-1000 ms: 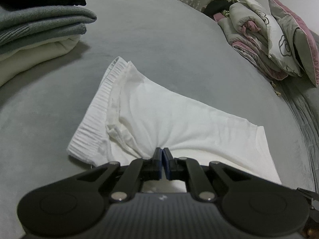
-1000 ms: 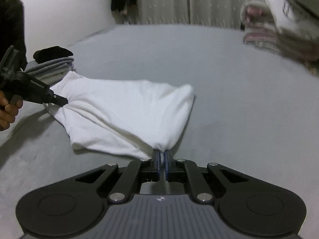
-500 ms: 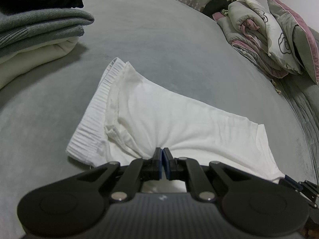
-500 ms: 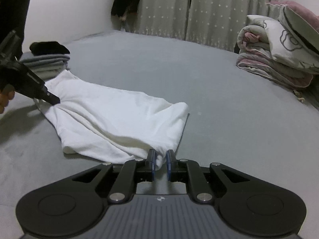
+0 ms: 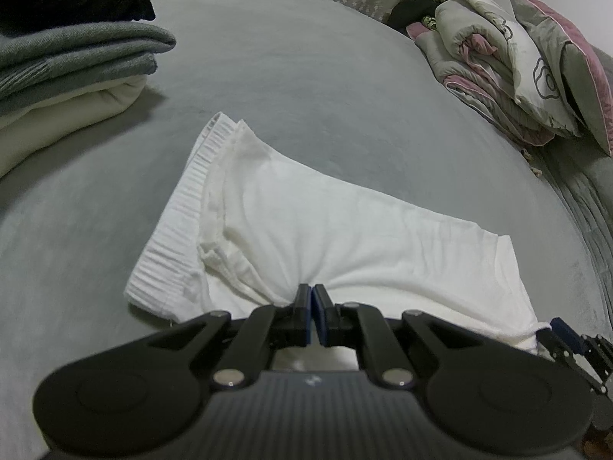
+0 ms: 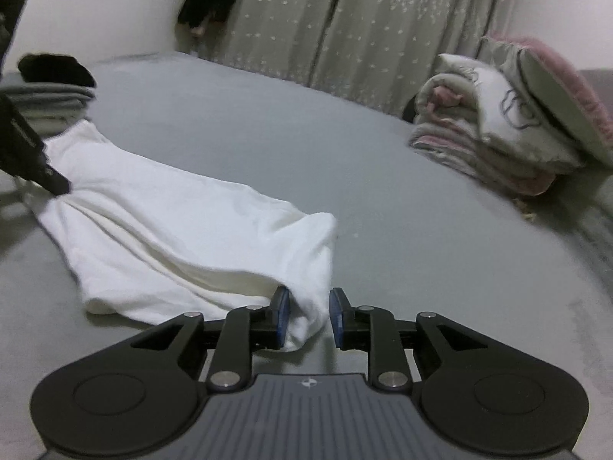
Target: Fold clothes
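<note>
While the left gripper [image 5: 311,316] stays out of the way of nothing, its jaws are pressed together on a pinch of the white garment [image 5: 329,230], puckering the cloth into radiating creases at the near edge of the grey bed [image 5: 291,76]. Beside it, the right gripper [image 6: 308,316] has just been opening: its jaws stand apart with a fold of the garment's other end lying loose between them, the pads not pressing on it. The garment lies folded and flat across the near middle of the bed (its ribbed hem [image 5: 180,230] faces the bed's left side). Farther left sits a stack of folded clothes [image 5: 72,73], grey over cream with a black piece on top. Toward the far right edge rest a rolled quilt [image 5: 486,65] and pillows [image 5: 567,76], with a starred curtain [image 6: 345,27] behind.
</note>
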`<act>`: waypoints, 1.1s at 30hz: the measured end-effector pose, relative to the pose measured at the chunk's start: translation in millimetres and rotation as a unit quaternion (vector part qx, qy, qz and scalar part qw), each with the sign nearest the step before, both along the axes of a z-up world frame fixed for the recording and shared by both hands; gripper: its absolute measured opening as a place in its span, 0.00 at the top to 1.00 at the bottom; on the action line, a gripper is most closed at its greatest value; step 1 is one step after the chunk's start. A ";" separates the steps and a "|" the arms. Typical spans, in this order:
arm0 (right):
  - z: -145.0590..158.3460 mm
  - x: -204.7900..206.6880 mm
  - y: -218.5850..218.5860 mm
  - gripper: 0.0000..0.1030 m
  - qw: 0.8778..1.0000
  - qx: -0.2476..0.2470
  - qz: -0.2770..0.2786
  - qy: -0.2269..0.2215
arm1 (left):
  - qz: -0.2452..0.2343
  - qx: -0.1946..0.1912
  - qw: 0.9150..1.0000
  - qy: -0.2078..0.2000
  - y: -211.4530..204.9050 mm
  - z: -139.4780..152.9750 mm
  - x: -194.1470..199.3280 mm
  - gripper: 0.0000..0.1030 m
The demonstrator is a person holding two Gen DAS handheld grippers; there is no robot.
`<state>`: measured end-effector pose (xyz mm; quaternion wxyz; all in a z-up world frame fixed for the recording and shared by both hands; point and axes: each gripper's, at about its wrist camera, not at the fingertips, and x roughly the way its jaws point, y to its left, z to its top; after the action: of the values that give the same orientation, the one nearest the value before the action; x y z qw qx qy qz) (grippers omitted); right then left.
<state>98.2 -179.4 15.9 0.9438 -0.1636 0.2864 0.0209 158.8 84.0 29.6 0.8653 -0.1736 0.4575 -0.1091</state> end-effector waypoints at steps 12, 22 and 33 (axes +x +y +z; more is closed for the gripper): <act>-5.0 -5.2 2.3 0.93 0.998 -0.013 -0.035 0.046 | -0.001 0.002 1.000 -0.002 -1.1 0.4 -0.4 0.94; -2.7 4.8 -17.1 0.78 0.987 0.124 -0.095 0.036 | -0.004 0.008 1.000 -0.006 -1.2 0.2 -0.5 0.94; 5.6 -12.3 -50.3 0.98 0.950 0.266 -0.149 0.072 | -0.005 0.004 1.000 -0.004 1.3 -1.1 0.9 0.94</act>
<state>85.9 -229.7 21.5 0.9224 0.1394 0.3589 -0.0325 159.7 85.3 28.5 0.8672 -0.1673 0.4554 -0.1123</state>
